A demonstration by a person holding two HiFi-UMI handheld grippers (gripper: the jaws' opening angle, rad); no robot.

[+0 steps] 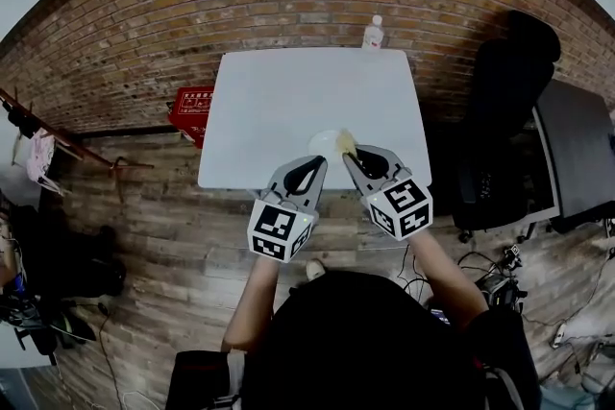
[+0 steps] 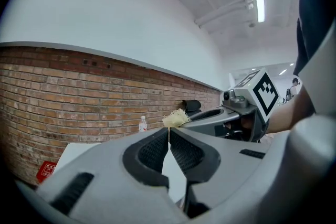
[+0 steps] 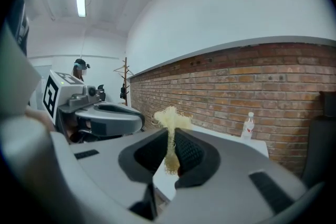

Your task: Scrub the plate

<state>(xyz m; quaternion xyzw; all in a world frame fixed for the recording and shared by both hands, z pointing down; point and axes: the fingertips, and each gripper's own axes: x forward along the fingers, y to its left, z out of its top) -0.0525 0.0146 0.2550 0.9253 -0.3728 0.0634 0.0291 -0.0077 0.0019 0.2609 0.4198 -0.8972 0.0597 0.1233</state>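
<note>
In the head view a small white plate hangs over the near edge of the white table. My left gripper is shut on the plate's near rim. In the left gripper view the plate shows edge-on as a thin pale sliver between the closed pads of the left gripper. My right gripper is shut on a frayed yellow scrubber right beside the plate. In the right gripper view the scrubber sticks out above the right gripper.
A clear water bottle stands at the table's far edge against the brick wall. A black office chair is to the right of the table. A red box sits on the floor to its left.
</note>
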